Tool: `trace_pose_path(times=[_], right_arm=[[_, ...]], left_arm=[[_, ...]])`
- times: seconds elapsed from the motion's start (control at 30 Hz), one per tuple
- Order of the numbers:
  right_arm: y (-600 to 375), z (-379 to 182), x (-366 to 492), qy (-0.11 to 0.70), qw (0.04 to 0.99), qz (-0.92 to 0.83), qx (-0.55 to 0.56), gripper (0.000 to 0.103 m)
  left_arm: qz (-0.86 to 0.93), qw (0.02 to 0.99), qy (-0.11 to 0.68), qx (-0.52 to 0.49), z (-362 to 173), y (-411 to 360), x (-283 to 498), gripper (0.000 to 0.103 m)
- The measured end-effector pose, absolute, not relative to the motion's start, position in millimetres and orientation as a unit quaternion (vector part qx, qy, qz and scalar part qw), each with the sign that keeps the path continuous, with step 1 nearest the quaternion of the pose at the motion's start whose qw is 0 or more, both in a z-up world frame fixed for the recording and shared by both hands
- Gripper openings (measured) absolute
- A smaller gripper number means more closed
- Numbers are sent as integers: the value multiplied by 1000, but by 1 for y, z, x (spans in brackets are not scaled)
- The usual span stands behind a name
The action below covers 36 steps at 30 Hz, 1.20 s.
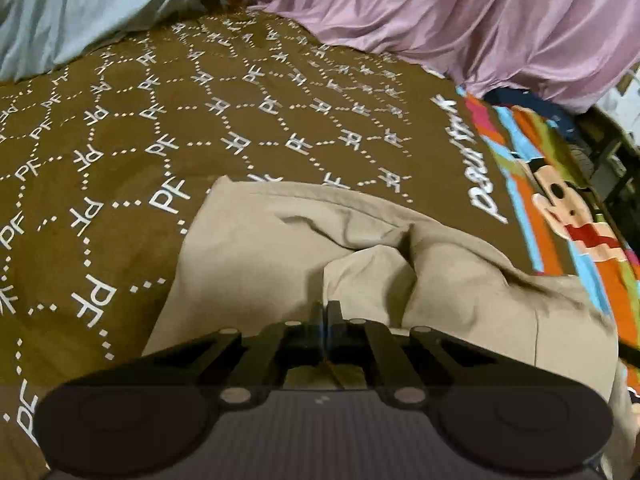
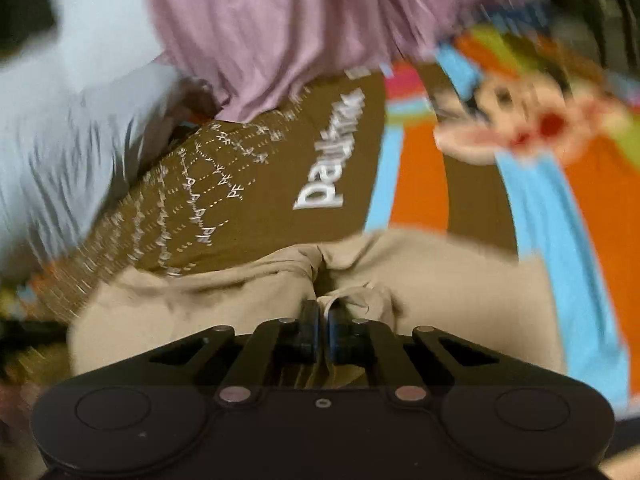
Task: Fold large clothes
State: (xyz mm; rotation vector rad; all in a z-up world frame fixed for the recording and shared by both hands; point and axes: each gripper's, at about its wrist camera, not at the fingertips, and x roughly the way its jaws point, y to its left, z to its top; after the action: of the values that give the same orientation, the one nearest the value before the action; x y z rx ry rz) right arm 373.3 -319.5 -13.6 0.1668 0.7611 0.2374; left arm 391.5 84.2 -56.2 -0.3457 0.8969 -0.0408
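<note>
A beige garment lies crumpled on a brown bedspread printed with white letters. In the left wrist view my left gripper sits on the garment with its jaws together, and a fold of the beige cloth bunches up right at the tips. The right wrist view is blurred. There the beige garment spreads across the lower middle, and my right gripper is shut with a puckered edge of the cloth pinched between its fingers.
A heap of mauve cloth and a pale blue cloth lie at the far side of the bed. A bright orange and blue cartoon print covers the bedspread's right part. Dark furniture stands beyond the right edge.
</note>
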Motion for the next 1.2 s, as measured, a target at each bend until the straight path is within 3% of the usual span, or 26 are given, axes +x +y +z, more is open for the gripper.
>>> trace_pose_path(times=[0.1,0.17,0.2,0.23,0.37,0.53,0.7,0.83,0.93,1.03,1.2], right_arm=[[-330,-21,360,396,906,113,100,8],[-334,-9,343,386,912,102,91,30],[-330,-3,340,376,919,94,78,33],[-329,5,333,362,926,90,60,34],[-303,26,331,315,942,117,16,34],[-251,-1,342,348,923,159,-41,31],[-231,-47,333,346,919,153,-108,31],[-237,-25,320,330,929,153,-72,31],[-242,-15,300,336,927,149,-72,43],[-246,-32,298,387,909,141,-58,44],[-273,14,263,374,915,144,47,44]], left_arm=[[-22,885,430,-176,-44,93,382,13],[-7,898,409,-161,-29,96,364,28],[0,909,389,-148,-21,96,355,32],[1,919,370,-136,-13,92,347,40],[-54,932,339,-115,4,62,336,45],[-60,908,415,-3,-37,11,353,43],[-55,904,425,-10,-60,10,351,43],[-59,905,418,-57,-39,28,336,50],[-39,894,445,-20,-42,24,331,55],[-17,889,455,-46,-41,28,325,57],[-19,898,420,-131,5,58,267,87]])
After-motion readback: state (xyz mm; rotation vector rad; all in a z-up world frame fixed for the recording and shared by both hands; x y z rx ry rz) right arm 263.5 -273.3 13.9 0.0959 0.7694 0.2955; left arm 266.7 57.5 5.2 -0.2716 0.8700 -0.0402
